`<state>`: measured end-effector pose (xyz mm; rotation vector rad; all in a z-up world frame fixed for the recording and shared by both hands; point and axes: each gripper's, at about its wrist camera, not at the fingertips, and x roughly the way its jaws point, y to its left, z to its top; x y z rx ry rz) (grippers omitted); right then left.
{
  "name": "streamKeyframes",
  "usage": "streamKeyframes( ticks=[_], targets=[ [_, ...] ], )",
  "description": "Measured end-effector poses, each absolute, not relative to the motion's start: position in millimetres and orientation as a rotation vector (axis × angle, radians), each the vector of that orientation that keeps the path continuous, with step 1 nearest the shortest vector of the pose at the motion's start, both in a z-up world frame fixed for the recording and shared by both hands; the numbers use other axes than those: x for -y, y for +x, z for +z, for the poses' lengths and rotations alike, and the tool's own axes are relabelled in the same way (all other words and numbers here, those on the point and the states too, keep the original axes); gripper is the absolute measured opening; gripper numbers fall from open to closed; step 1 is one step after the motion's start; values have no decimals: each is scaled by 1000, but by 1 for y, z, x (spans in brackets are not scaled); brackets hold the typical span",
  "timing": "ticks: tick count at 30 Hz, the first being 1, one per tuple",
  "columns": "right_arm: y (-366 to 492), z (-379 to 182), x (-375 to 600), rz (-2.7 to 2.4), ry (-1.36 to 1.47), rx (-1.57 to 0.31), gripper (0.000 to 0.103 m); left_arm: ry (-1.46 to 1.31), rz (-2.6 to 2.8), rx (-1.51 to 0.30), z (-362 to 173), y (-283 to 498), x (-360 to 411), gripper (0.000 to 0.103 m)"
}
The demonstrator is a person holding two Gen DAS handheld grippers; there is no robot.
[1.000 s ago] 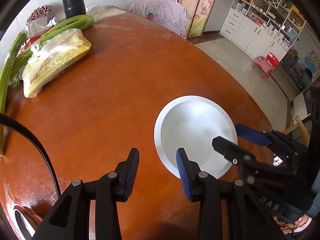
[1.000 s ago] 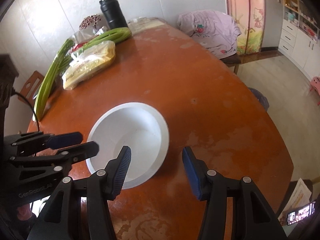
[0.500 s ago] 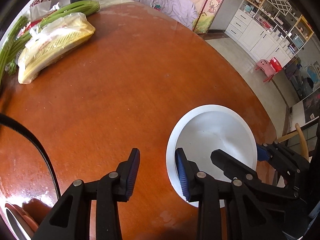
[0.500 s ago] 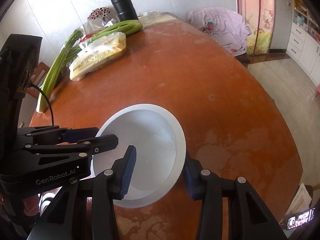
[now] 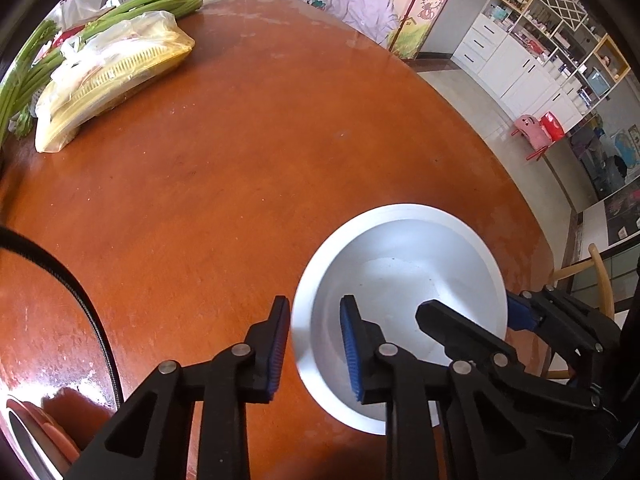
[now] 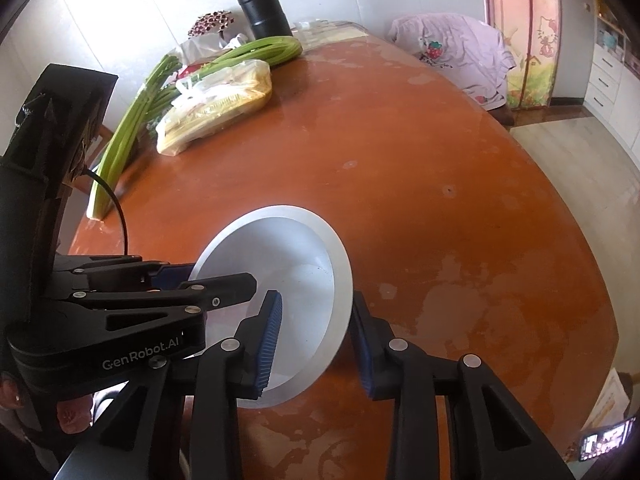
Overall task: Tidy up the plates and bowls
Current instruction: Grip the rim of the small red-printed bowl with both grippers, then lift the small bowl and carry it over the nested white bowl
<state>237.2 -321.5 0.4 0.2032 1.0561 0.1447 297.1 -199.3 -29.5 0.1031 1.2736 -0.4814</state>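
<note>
Where the bowl sits: white bowl (image 5: 400, 276) on the tabletop (image 5: 240, 160), close to the near edge and toward its right end, well apart from the clutter at the far left corner.
Left gripper (image 5: 316, 344): jaws released and straddling the bowl's left rim, one blue pad outside, one down inside, with a clear gap on both sides.
Right gripper (image 6: 316, 340): same story on the opposite rim, jaws spread, left pad inside the bowl, right pad just outside and very near the edge. Whether it touches, I cannot tell.
Lift-off?: the right wrist view makes the bowl look canted, but the fisheye bends everything, so I cannot say whether it has left the wood.
How it should handle: probably ceramic or melamine, so stiff, smooth and glossy. Slippery under a pinch, I'd judge, and likely to chip if it knocks the tabletop.
Weight: looks moderate, and a hold on each side shares it and stops it swinging.
Where to grip: on the sloped wall just below the flared rim, pads square to it, the two holds opposite each other.
Risk: a pinch on the thin lip alone could let it pivot and slide out.
Far left corner: bagged yellow bundle (image 5: 116, 76), green stalks (image 5: 160, 2) and a black flask (image 6: 262, 4), all well out of the way.
</note>
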Motion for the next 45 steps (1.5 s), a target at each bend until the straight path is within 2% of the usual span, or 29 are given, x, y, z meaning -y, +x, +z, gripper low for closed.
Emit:
streamKeyframes(
  ticks=[22,45],
  targets=[
    [219,41,300,186,182,-974,35,77,-482,-1151,23,272,167,23],
    [158,86,242,274,100,-867,37,25,-445,-1009,76,188,106,23]
  ],
)
